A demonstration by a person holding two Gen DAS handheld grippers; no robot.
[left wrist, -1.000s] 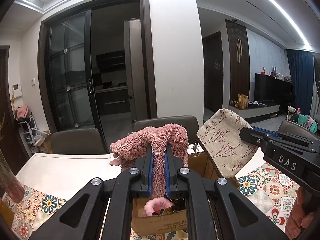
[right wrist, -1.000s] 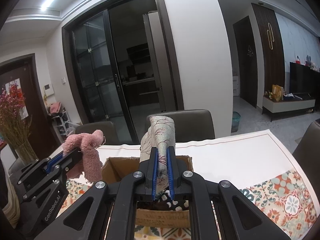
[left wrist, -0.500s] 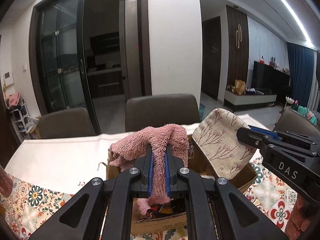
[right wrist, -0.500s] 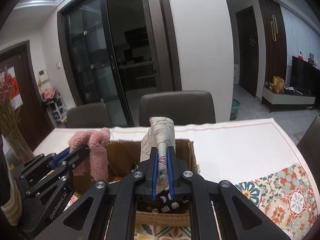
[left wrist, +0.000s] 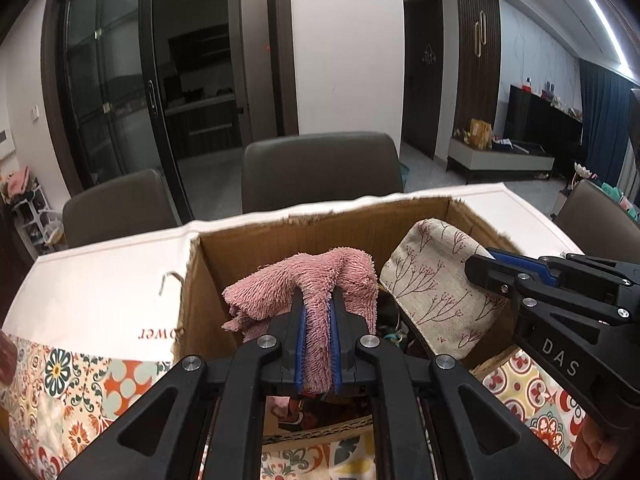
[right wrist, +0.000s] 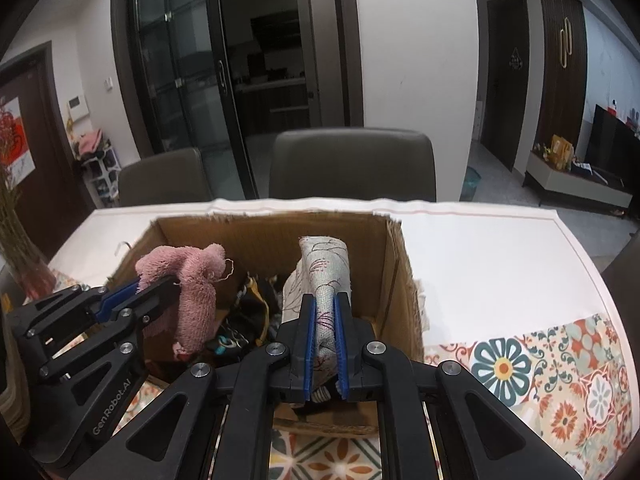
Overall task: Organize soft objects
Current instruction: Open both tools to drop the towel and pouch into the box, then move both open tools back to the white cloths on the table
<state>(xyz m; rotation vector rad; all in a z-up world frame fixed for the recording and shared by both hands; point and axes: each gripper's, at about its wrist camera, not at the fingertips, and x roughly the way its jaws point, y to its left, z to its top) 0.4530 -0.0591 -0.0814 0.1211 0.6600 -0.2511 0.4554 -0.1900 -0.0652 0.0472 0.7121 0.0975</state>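
Your left claw [left wrist: 316, 312] clamps a shaggy pink towel [left wrist: 312, 280], your right claw [right wrist: 325, 312] pinches a woven, branch-printed pouch [right wrist: 324, 268], both above the corrugated cardboard box [right wrist: 400, 272].

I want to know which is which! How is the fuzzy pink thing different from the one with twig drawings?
The pink fuzzy cloth is shaggy and plain pink; the beige printed pouch is smooth woven fabric with dark branch drawings. The cloth flops over in loose folds; the pouch keeps a flatter, firmer shape. The left gripper pinches the cloth; the right gripper pinches the pouch. Both are soft and held over the cardboard box.
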